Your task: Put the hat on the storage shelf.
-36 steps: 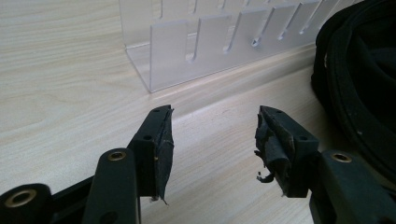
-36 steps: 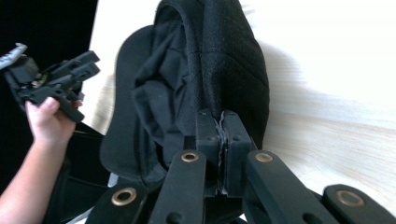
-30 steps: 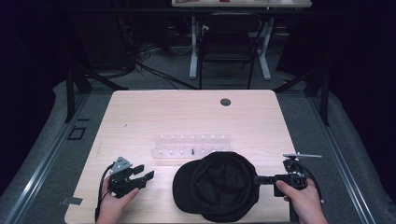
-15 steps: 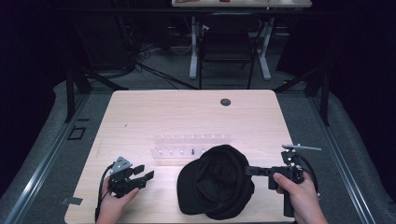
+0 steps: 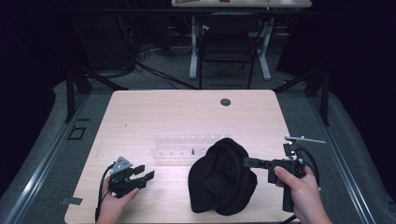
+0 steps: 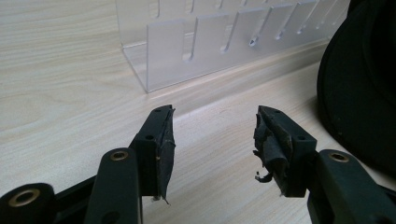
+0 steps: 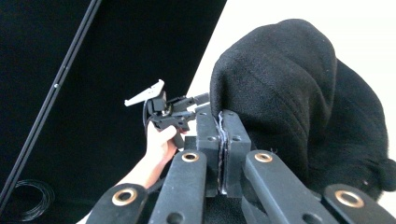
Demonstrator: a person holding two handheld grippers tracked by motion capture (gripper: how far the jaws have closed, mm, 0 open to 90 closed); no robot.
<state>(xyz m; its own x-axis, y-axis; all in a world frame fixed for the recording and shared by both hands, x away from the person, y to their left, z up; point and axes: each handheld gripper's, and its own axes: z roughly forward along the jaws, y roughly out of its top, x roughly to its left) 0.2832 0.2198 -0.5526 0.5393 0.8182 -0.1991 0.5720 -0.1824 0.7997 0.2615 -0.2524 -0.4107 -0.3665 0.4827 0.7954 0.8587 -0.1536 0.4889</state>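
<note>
A black knitted hat stands bunched up at the front middle of the wooden table, its right side raised. My right gripper is at that right edge, jaws shut on the fabric. In the right gripper view the pads press together at the hat's rim, and the hat hangs beyond them. My left gripper rests at the front left, open with nothing between its jaws. The hat's edge lies to its right.
A clear acrylic rack with slots stands just behind the hat; one small dark piece sits in a slot. It shows close ahead in the left gripper view. A round black grommet is at the table's far side.
My right gripper has risen and pulled the hat's right edge up with it. The hat went from lying flat and open to bunched and upright. The left gripper has stayed put.
</note>
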